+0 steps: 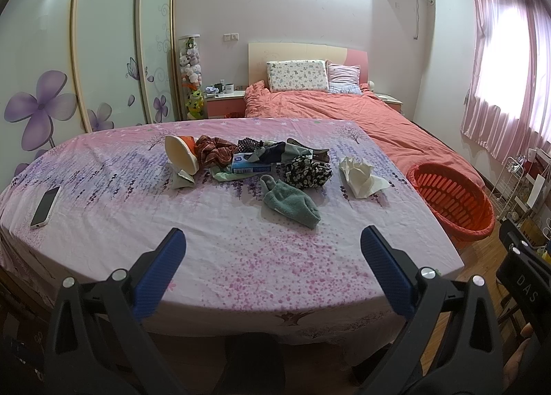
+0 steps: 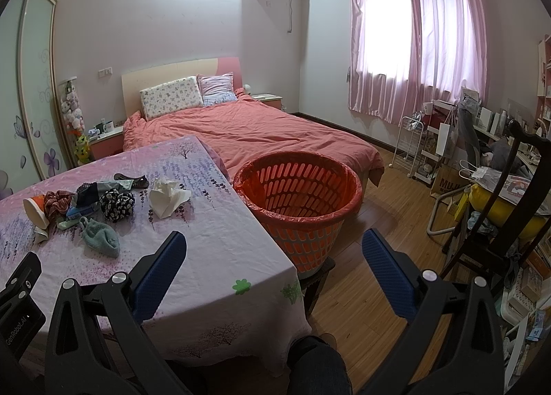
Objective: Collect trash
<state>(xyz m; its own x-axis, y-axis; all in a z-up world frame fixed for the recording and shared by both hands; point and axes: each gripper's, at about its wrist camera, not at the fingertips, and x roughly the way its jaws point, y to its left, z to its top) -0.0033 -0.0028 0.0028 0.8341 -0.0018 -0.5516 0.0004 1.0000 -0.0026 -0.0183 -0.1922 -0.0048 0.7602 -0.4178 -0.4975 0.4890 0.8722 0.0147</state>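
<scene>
White crumpled tissue (image 1: 360,174) is lying on the tabletop (image 1: 241,257) near the orange basket (image 1: 451,202) — clothes are sitting beside it. Both the left hand-held gripper (image 1: 273,243) and right hand-held gripper (image 2: 273,247) are hovering wide open, empty

The table (image 1: 241,257) (floral-clothed) bears a phone (image 1: 45,206), crumpled tissue (image 1: 360,173) and assorted cloths (image 1: 291,204).

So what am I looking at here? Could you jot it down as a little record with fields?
place: bedroom, table with floral cloth
left gripper: open, holds nothing
right gripper: open, holds nothing
trash in sight: crumpled tissue
bin: orange basket beside the table, looks empty
other clutter: green sock, phone
</scene>
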